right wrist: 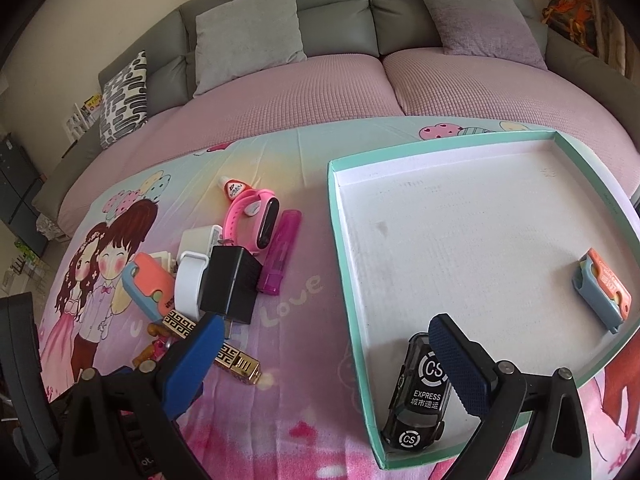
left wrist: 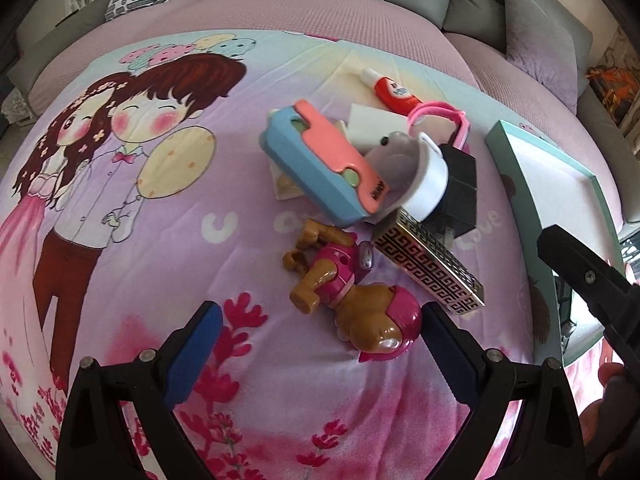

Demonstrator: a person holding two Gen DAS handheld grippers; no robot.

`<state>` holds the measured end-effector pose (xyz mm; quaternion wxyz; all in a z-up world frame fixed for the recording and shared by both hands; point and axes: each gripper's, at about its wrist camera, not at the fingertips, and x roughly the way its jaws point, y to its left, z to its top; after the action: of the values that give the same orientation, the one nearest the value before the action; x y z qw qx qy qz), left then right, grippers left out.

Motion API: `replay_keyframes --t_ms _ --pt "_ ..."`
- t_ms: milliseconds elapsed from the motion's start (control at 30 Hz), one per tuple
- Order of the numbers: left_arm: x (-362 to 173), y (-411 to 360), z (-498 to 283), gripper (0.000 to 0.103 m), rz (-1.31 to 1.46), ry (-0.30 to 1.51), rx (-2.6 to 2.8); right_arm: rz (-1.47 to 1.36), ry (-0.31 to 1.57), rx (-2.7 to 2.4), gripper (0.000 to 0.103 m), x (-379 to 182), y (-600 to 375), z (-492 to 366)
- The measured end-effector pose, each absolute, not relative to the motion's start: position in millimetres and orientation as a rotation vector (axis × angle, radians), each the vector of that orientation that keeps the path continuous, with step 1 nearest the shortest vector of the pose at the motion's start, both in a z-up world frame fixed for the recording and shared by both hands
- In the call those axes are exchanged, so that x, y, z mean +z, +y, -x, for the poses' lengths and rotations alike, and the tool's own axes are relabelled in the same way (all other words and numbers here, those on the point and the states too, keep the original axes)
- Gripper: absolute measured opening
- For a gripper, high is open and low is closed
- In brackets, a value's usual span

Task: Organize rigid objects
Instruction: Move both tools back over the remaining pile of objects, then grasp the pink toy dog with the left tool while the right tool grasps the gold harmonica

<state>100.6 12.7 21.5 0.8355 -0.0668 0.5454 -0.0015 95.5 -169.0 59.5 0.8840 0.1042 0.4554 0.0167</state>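
Observation:
A pile of small rigid objects lies on a cartoon blanket. In the left wrist view my left gripper (left wrist: 320,332) is open, its fingers either side of a brown and pink toy dog (left wrist: 352,304). Behind it lie a gold patterned lighter (left wrist: 430,266), a blue and orange case (left wrist: 324,164), a white band (left wrist: 430,178) and a black charger (left wrist: 460,192). My right gripper (right wrist: 324,348) is open and empty above the near left rim of a teal box lid (right wrist: 340,240). The lid holds a black toy car (right wrist: 420,400) and a small blue and orange case (right wrist: 604,292).
A pink watch (right wrist: 256,216), a magenta tube (right wrist: 280,252) and a red glue tube (left wrist: 390,88) lie at the pile's far side. A grey sofa with cushions (right wrist: 248,36) stands behind the pink bed cover. The right gripper's arm (left wrist: 592,280) shows at the right.

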Motion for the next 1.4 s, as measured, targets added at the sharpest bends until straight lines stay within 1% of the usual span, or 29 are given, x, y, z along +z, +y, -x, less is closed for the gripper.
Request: replay_keyframes --t_ms 333,733,800,1100,1400 --pt "17.2 61.6 -99.6 0.099 0.202 1.147 0.203 -0.158 0.952 0.118 0.103 58.2 -140.9 -94.6" --pt "16.6 101.4 -86.4 0.098 0.322 1.134 0.256 -0.079 0.983 0.23 0.1 39.4 -102.6 -97.7" --pt "15.6 103.6 -86.8 0.099 0.317 1.133 0.257 -0.06 0.999 0.235 0.096 32.7 -97.5 -98.7" --pt "10.5 109.6 -83.3 0.098 0.313 1.11 0.273 0.038 1.014 0.205 0.096 14.1 -82.6 -104.3" --pt "8.2 99.7 -103.4 0.098 0.247 1.09 0.307 0.1 0.992 0.215 0.096 10.4 -67.3 -103.9"
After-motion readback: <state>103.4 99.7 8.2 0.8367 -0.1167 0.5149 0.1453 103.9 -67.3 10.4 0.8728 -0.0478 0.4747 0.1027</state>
